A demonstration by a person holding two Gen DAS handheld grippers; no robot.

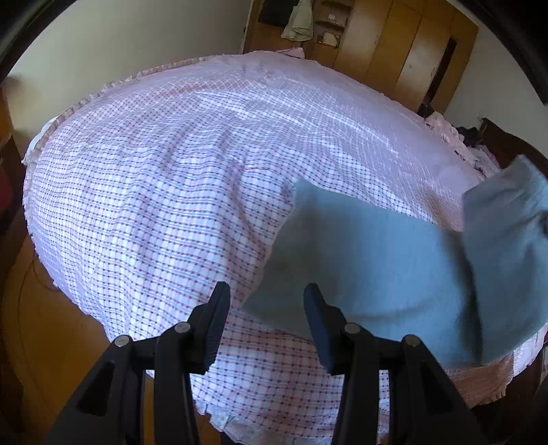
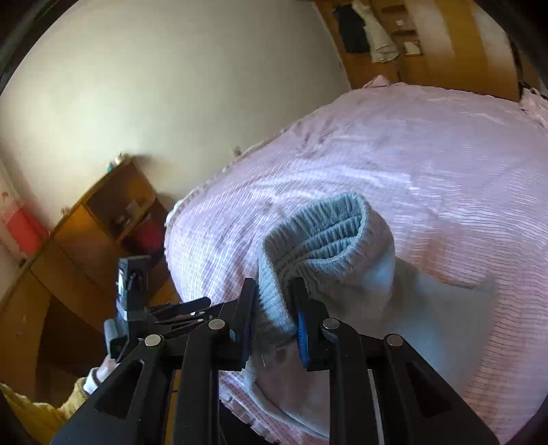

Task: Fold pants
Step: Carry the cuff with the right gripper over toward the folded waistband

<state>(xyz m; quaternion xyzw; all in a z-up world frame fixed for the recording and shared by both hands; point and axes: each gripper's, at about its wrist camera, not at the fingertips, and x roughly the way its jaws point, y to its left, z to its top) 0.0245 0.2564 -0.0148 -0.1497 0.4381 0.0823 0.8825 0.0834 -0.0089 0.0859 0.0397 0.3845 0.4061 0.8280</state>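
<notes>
No text, label, brand, number or sign could be read in either view. The small pale items on the wooden shelves [image 2: 407, 37] at the far wall were too small and blurred to show any writing.

This is a bedroom in a home. A big bed [image 1: 205, 171] fills most of the room, with a pink and white checked cover. Tall wooden wardrobes [image 1: 404, 44] stand behind it, and clothes [image 1: 298, 24] hang there. A wooden shelf unit [image 2: 113, 212] stands by the plain wall [image 2: 171, 85].
</notes>
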